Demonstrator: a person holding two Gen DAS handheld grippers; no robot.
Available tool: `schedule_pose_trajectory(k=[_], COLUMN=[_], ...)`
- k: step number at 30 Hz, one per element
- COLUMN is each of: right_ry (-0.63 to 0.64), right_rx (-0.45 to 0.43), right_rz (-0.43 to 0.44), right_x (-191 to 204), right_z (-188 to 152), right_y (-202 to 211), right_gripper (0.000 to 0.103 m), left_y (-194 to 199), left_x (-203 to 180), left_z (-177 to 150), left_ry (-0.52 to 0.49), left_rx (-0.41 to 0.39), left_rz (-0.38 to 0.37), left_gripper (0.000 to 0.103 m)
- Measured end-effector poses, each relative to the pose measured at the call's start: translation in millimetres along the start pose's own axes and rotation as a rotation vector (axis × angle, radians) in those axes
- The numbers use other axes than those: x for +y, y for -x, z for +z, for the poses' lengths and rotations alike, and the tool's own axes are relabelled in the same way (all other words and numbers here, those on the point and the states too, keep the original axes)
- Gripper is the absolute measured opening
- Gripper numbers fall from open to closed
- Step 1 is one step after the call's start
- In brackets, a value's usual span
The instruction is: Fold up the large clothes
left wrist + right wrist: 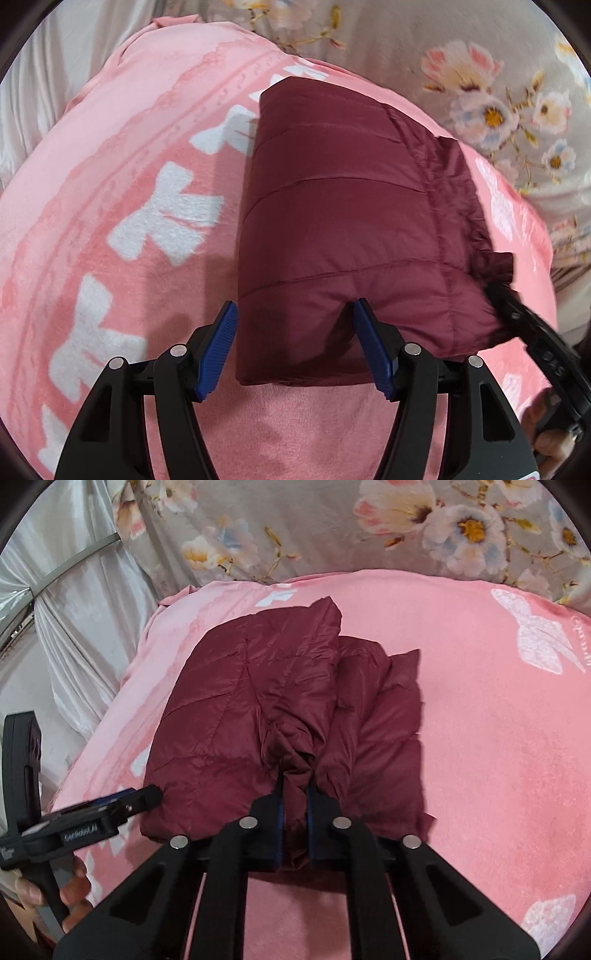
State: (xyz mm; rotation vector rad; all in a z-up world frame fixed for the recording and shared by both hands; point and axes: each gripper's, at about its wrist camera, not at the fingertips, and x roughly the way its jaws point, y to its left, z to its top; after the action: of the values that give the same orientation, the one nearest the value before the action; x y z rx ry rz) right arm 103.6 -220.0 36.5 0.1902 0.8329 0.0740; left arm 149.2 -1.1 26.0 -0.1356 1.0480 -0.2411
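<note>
A maroon quilted puffer jacket [343,229] lies folded into a thick block on a pink blanket [122,155]. My left gripper [295,314] is open, its blue pads either side of the jacket's near edge, not clamped. In the right wrist view the jacket [229,716] shows a raised bunched fold down its middle. My right gripper [295,794] is shut on that bunched maroon fabric at the jacket's near edge. The left gripper [144,797] shows at the jacket's left corner, and the right gripper's body [532,332] shows at the right in the left wrist view.
The pink blanket [480,738] with white bow shapes covers a bed. A grey floral sheet [332,528] lies beyond it, and a white curtain [85,627] hangs at the left past the bed's edge. Bare blanket lies right of the jacket.
</note>
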Motion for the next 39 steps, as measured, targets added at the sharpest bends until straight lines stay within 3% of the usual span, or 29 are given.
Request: schedule_pose_trajectory(k=[4, 10, 18, 22, 29, 35, 39], right_ry=[0.004, -0.068, -0.097, -0.107, -0.108, -0.104, -0.177], right_rx=[-0.013, 0.064, 0.051, 0.035, 0.016, 0.011, 0.054], right_rz=[-0.128, -0.160, -0.194, -0.192, -0.185, -0.181, -0.139], right_x=[-15, -41, -38, -39, -42, -40, -51], right_z=[-22, -53, -65, -66, -71, -72, -62], right_y=[13, -14, -37, -40, -41, -43, -22], right_gripper=[0.005, 0.006, 0.007, 0.007, 0.007, 0.007, 0.012], left_y=[-13, -30, -43, -50, -64, -64, -53], left_x=[-16, -37, -51, -50, -43, -54, -50], left_z=[-6, -20, -27, -28, -26, -28, -19], left_ry=[-0.064, -0.129, -0.199, -0.200, -0.155, -0.195, -0.181], left_rx=[0.021, 0.038, 0.005, -0.006, 0.010, -0.024, 0.019], left_rz=[0.027, 0.067, 0.157, 0.163, 0.110, 0.153, 0.120], left_gripper=[0.062, 0.062, 0.063, 0.066, 0.069, 0.070, 0.065])
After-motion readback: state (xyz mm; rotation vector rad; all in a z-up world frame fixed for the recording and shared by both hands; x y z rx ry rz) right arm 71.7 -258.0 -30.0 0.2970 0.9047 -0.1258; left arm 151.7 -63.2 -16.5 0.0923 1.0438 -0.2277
